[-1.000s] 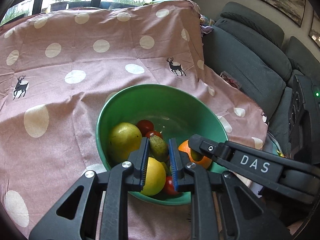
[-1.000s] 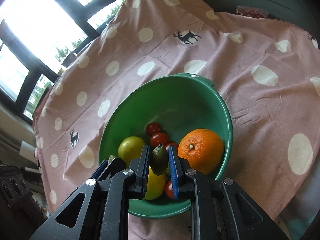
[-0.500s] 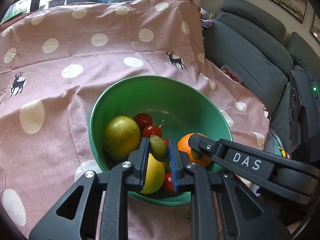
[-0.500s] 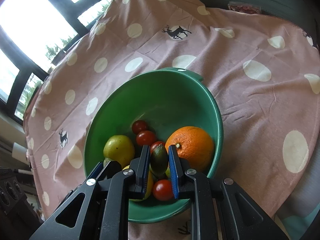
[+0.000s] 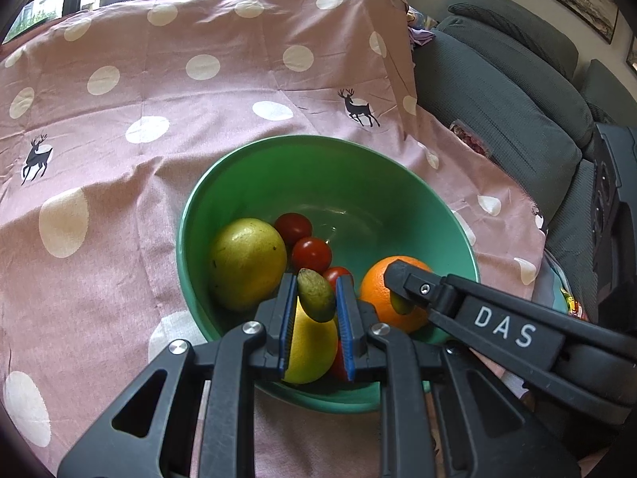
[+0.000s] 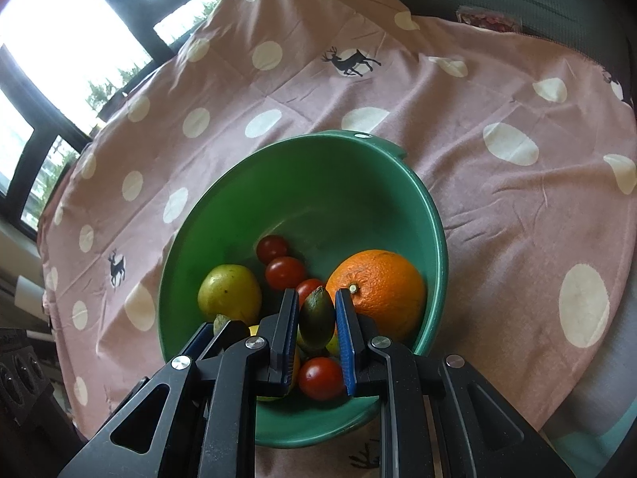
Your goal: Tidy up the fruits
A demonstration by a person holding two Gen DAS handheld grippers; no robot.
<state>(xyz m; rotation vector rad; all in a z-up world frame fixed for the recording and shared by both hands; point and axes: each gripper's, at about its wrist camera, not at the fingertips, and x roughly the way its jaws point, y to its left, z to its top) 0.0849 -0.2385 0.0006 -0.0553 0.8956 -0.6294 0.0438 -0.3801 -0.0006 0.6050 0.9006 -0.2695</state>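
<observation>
A green bowl (image 5: 318,141) (image 6: 302,141) sits on a pink dotted cloth. Inside lie an orange (image 5: 378,298) (image 6: 382,290), a yellow-green round fruit (image 5: 247,259) (image 6: 229,292), a yellow lemon (image 5: 310,350) and several cherry tomatoes (image 5: 310,253) (image 6: 285,273). My left gripper (image 5: 316,283) hangs over the bowl's near side, shut on a small green oval fruit (image 5: 316,294). My right gripper (image 6: 316,298) hovers beside it, shut on a darker green oval fruit (image 6: 316,316). The right gripper (image 5: 402,290) crosses in front of the orange in the left wrist view.
The pink cloth (image 5: 159,91) with white dots and deer prints drapes over the surface. A grey sofa (image 5: 497,91) stands to the right, with a black device (image 5: 613,199) at the far right edge. Windows (image 6: 59,32) line the back.
Both grippers keep their small green fruits. The bowl has slid slightly in both views as the grippers tipped a little; nothing in the bowl has moved.
</observation>
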